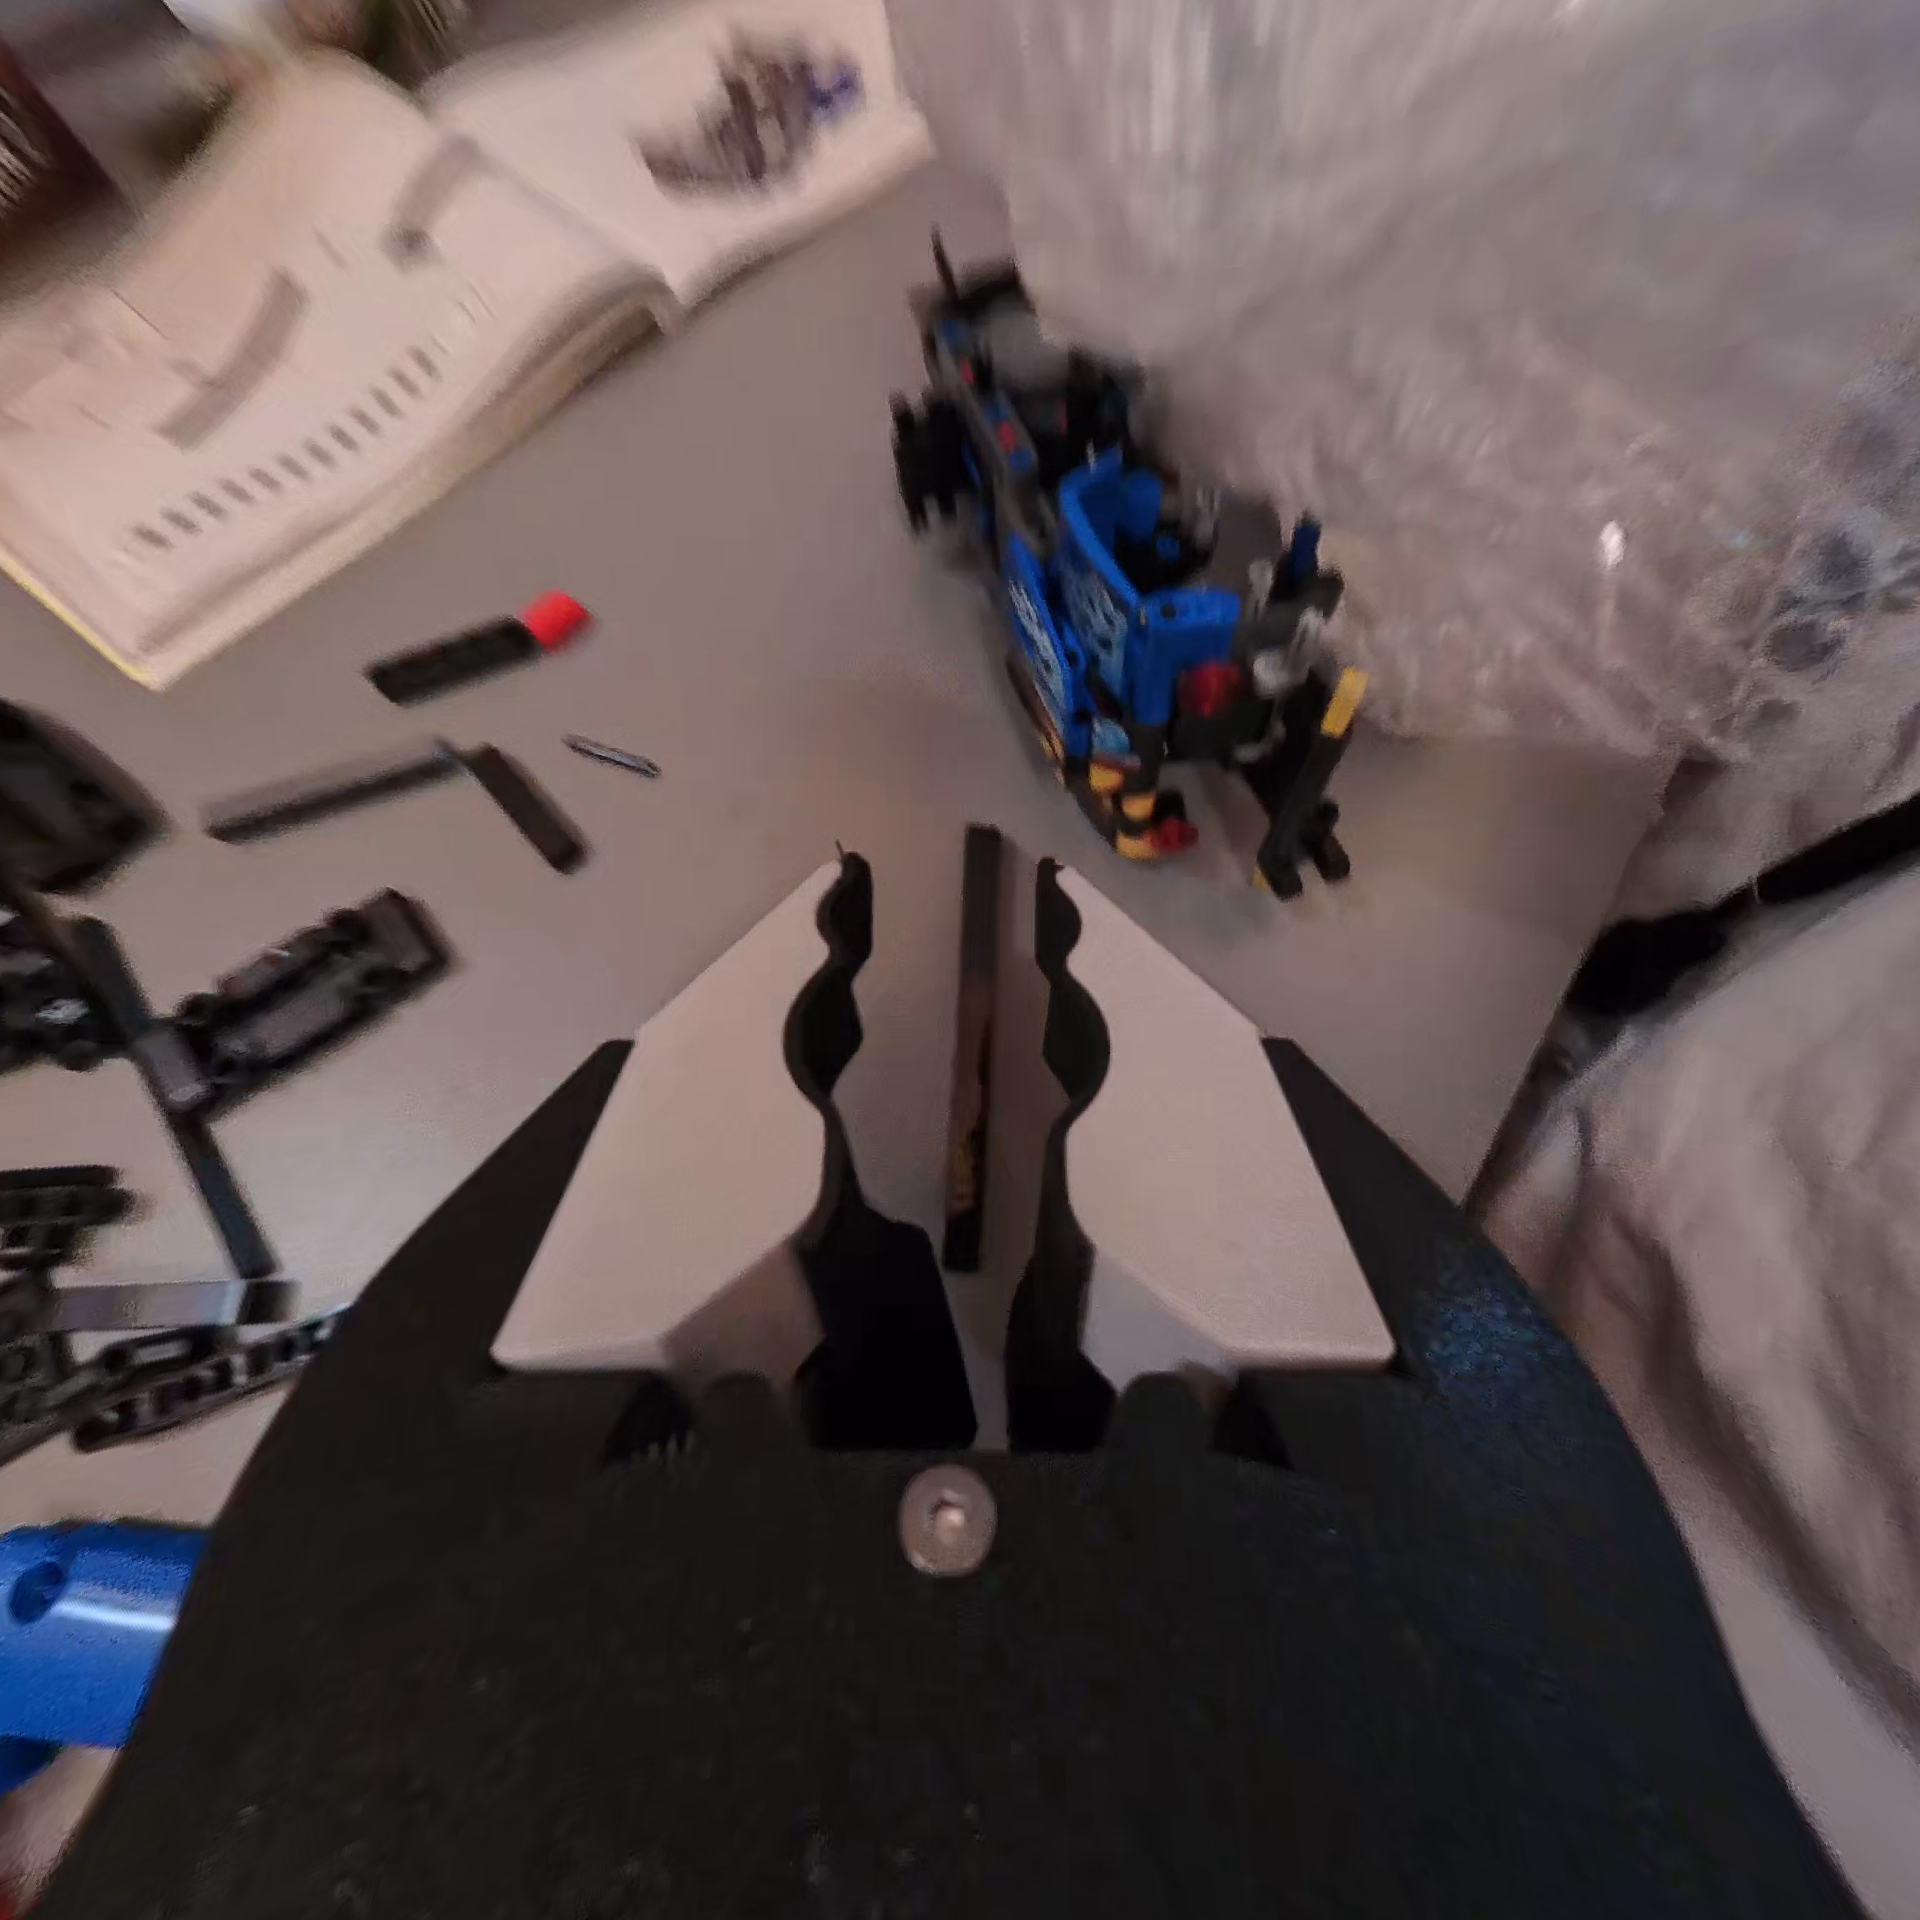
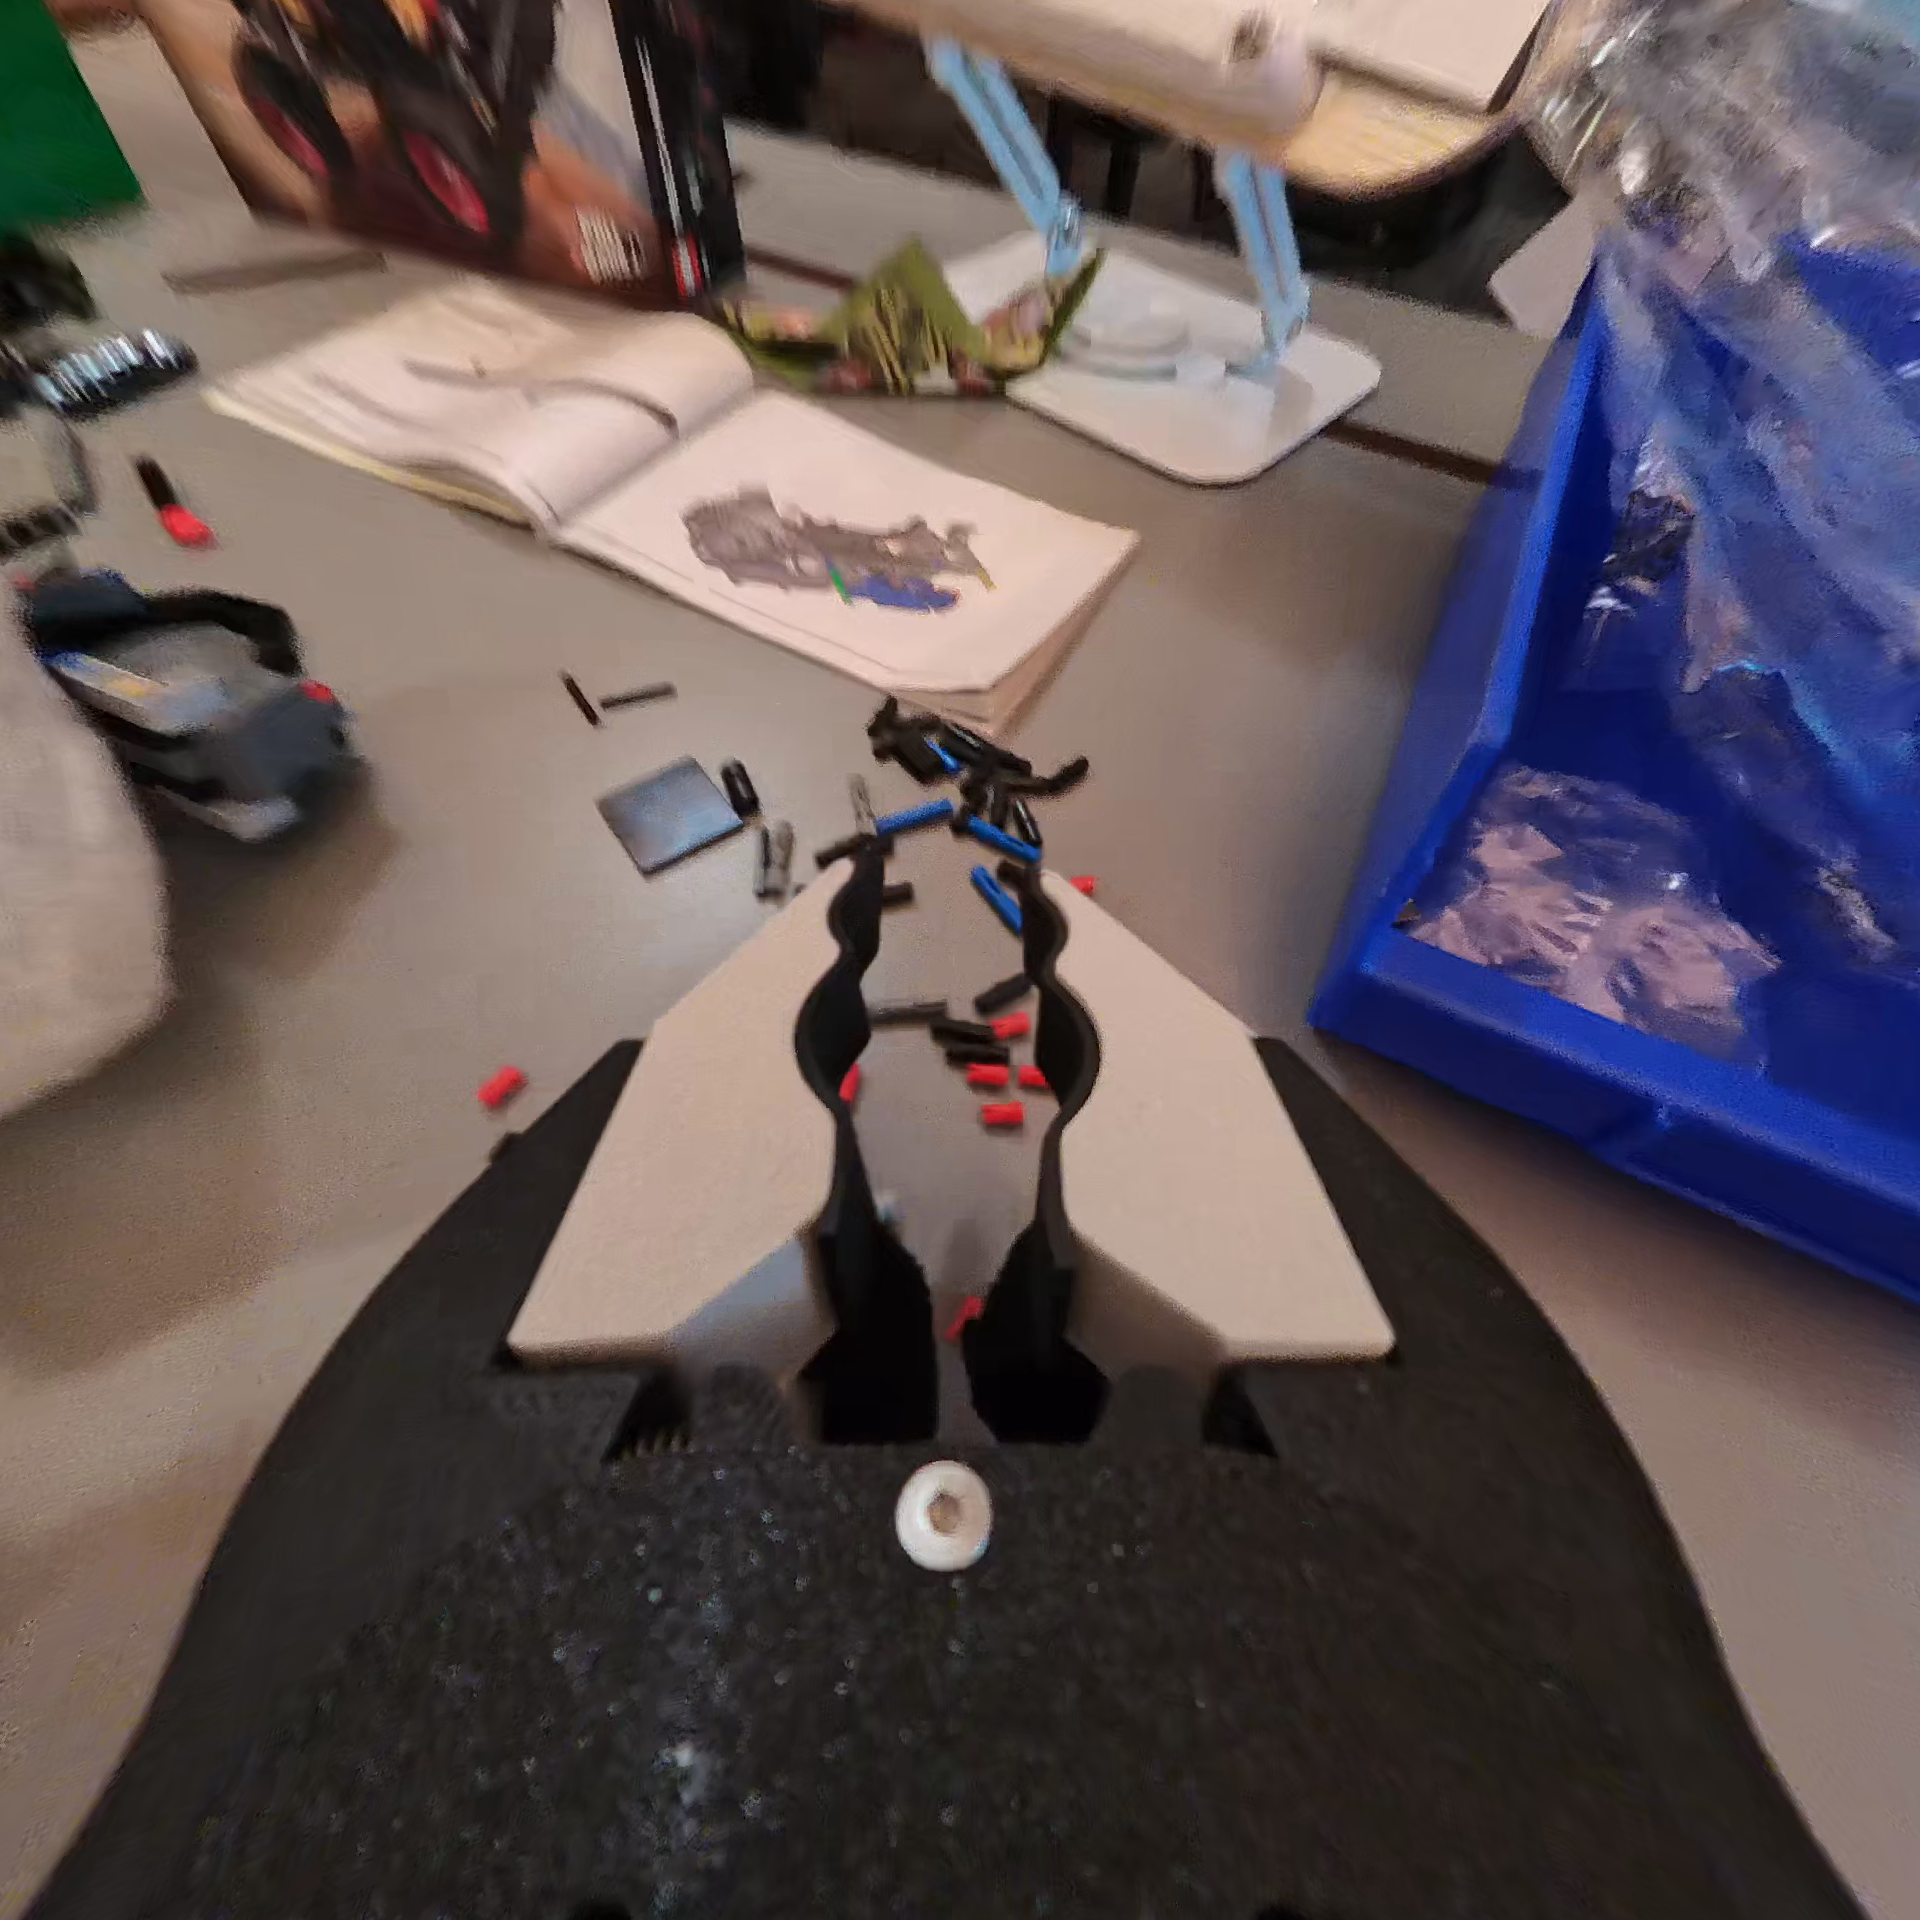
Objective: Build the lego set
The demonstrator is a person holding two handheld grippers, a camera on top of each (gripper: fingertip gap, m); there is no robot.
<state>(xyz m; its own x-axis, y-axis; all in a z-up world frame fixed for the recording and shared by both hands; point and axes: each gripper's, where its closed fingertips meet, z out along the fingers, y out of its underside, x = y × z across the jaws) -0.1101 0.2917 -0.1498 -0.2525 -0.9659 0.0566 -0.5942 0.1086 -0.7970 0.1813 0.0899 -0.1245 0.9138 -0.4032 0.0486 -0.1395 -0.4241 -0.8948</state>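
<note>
Lego pins lie loose beside blue bin holding plastic bags.

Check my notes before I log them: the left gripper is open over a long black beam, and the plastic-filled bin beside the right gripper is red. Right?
One slip: the bin is blue, not red, as the right wrist view shows. The rest holds: the left gripper is open over the long black beam, and the bin sits beside the right gripper.

Blue bin walls the right; scattered pins clutter the table ahead.
</note>
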